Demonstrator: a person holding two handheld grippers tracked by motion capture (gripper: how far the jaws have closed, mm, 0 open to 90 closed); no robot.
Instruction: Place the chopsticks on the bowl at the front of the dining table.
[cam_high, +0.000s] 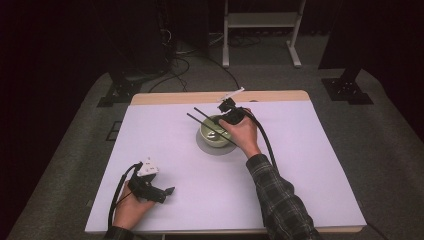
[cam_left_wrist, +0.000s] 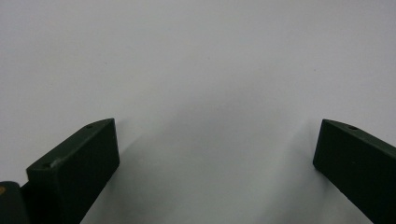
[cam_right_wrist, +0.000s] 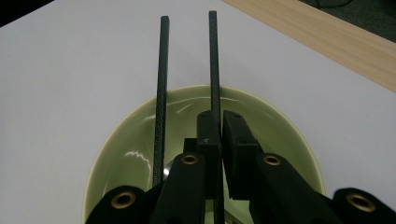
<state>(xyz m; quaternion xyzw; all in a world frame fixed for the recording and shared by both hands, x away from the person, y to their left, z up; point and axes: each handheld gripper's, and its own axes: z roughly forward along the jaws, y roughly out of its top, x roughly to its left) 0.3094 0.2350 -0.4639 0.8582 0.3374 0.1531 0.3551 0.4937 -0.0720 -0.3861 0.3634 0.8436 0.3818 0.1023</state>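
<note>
A: Two grippers on my feed. Nearest me, the left gripper (cam_high: 167, 191) lies low on the white table (cam_high: 300, 165) with its jaws spread wide, nothing between them (bare tabletop under it).

B: And the right gripper (cam_right_wrist: 219, 122)?

A: Farther out, over the pale green bowl (cam_right_wrist: 275, 126). Its jaws are pinched on one black chopstick (cam_right_wrist: 213, 56); the other chopstick (cam_right_wrist: 161, 70) lies alongside, across the bowl, both tips pointing past the rim.

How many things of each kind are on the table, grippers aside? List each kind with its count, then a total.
Black chopsticks: 2
Green bowl: 1
Grey saucer under the bowl: 1
Total: 4
</note>
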